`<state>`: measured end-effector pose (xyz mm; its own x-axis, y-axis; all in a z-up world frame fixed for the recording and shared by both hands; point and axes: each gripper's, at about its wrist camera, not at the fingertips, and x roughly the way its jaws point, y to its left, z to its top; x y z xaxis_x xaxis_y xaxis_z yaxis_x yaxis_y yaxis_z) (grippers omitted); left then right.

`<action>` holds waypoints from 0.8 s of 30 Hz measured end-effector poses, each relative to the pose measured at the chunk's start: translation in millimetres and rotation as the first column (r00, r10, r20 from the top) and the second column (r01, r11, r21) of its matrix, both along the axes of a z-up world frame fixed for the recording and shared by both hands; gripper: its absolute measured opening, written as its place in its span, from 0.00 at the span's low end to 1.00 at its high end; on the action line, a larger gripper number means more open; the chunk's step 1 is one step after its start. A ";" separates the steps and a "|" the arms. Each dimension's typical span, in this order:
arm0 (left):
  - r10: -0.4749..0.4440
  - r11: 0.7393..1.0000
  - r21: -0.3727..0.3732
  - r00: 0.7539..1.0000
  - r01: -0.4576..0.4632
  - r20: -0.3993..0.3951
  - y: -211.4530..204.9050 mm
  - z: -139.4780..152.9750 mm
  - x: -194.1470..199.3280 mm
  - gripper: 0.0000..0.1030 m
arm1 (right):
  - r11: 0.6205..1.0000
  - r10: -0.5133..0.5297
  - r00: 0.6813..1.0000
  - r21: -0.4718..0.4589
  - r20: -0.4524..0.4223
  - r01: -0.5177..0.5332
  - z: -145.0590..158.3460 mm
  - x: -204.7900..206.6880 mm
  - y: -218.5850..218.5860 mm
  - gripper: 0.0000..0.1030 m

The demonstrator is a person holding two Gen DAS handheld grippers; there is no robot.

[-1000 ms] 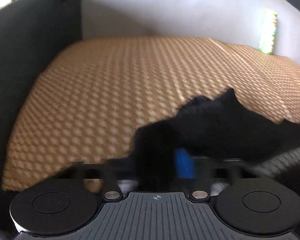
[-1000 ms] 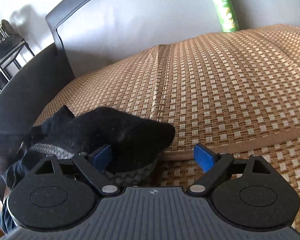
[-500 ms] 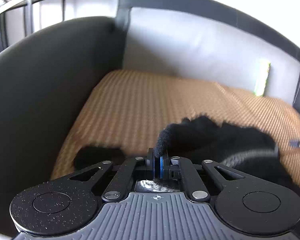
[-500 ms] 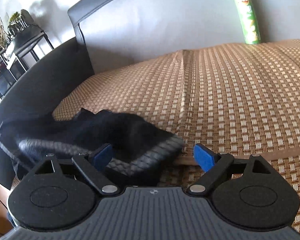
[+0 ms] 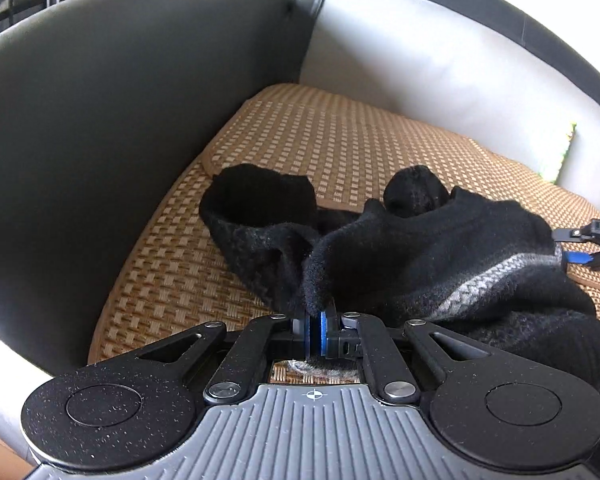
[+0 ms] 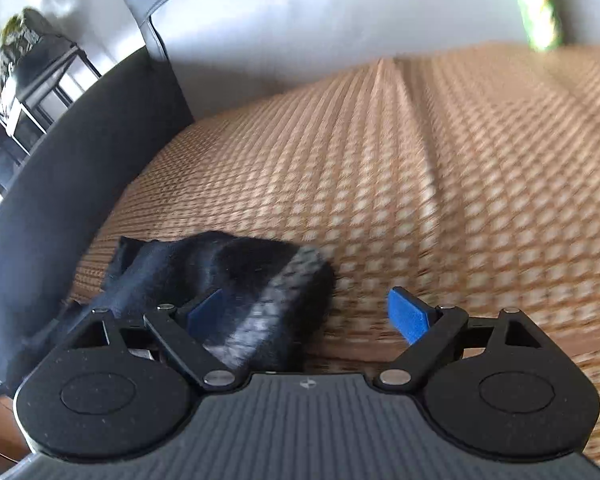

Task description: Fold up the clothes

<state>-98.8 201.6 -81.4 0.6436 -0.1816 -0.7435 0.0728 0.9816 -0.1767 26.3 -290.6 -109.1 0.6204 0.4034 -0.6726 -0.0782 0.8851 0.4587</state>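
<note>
A: Where is the garment?

B: The black sweater [image 5: 440, 256] lies crumpled on the woven mat [image 5: 340, 144] that covers the sofa seat, near the dark armrest [image 5: 120, 120]. A grey patterned band [image 5: 488, 280] runs across its near side, and one dark fold stands up toward the back of the heap.

A: And the left tool?

B: The left tool [image 5: 314, 330] has its blue pads pressed together on a fold of the sweater's edge; the cloth rises straight out of the pinch.

A: The right one?

B: The right tool [image 6: 314, 312] stands wide apart with nothing between its pads. Its left finger [image 6: 206, 306] sits in front of the sweater's banded end, and its right finger [image 6: 410, 314] is over bare mat. That view is blurred, so whether the left pad touches the cloth cannot be told.

A: Anything else in sight?

B: A green can [image 6: 536, 4] stands at the grey backrest [image 5: 440, 56], well apart from the sweater. In the left wrist view the tip of the right tool shows at the far right edge, just beside the sweater.
</note>
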 end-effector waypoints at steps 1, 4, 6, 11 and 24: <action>0.001 1.000 0.000 1.000 -0.001 0.000 0.0 -1.1 2.1 0.00 | 1.000 0.004 1.000 0.015 -0.007 -0.004 -0.5 2.3 1.9 0.79; 0.007 1.000 0.014 1.000 -0.007 0.002 -5.1 -0.5 7.9 0.00 | 0.998 0.017 0.999 0.062 -0.029 -0.016 -2.1 9.4 7.6 0.23; 0.010 1.000 0.026 1.000 -0.010 0.011 -9.6 2.4 16.1 0.00 | 0.995 0.027 0.999 0.093 -0.042 -0.023 -3.1 14.1 11.5 0.12; 0.017 1.000 -0.007 0.997 -0.016 0.074 -25.9 35.1 55.5 0.00 | 0.993 0.010 0.999 0.120 0.049 -0.016 44.3 14.7 3.2 0.10; 0.012 0.997 -0.072 0.856 0.029 0.517 -91.7 227.4 102.5 0.00 | 0.993 -0.109 0.824 0.097 0.555 0.066 286.4 -9.6 -60.7 0.09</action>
<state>3.6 109.9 146.0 0.9294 -0.2304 -0.2883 0.1824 0.9659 -0.1839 16.7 -351.3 177.4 0.9162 0.3620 -0.1720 -0.2639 0.8678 0.4210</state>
